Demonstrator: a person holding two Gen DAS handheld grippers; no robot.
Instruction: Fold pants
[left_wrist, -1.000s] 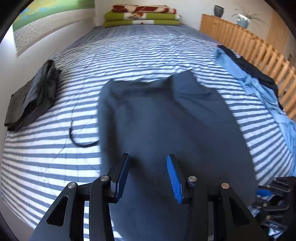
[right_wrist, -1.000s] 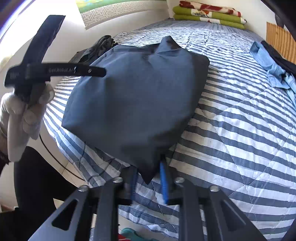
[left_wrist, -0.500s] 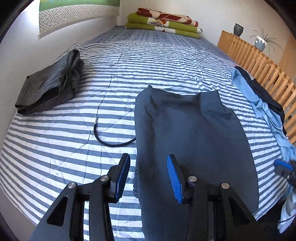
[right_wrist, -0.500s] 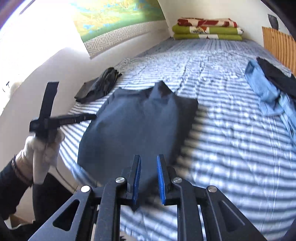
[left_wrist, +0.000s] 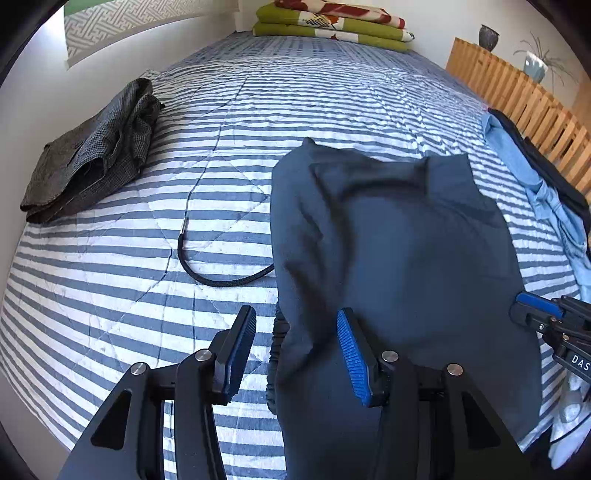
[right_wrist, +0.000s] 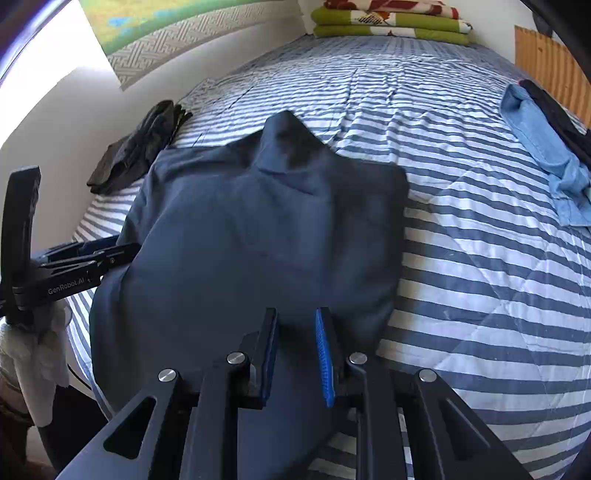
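Observation:
Dark navy pants (left_wrist: 399, 251) lie folded on the striped bed (left_wrist: 258, 110), with a black drawstring (left_wrist: 207, 275) trailing out to their left. My left gripper (left_wrist: 295, 347) hovers over the pants' near left edge. Its jaws are opening, and the elastic waistband edge lies loosely between them, unpinched. In the right wrist view my right gripper (right_wrist: 295, 350) sits above the near end of the pants (right_wrist: 266, 229). Its jaws are also opening, with the cloth flat below them and not gripped. Each view shows the other tool too: the left gripper (right_wrist: 85, 254) and the right gripper (left_wrist: 532, 314).
A folded grey checked garment (left_wrist: 92, 158) lies at the bed's left edge by the wall. Light blue and dark clothes (left_wrist: 535, 184) are heaped on the right beside a wooden slatted rail (left_wrist: 517, 96). Green cushions (left_wrist: 332, 26) are stacked at the far end. A gloved hand (right_wrist: 37, 343) holds the left tool.
The right gripper, earlier shut on the pants' near corner, has let the cloth go and its jaws have spread. The pants have settled flat on the bed. The left gripper's jaws widened slightly.

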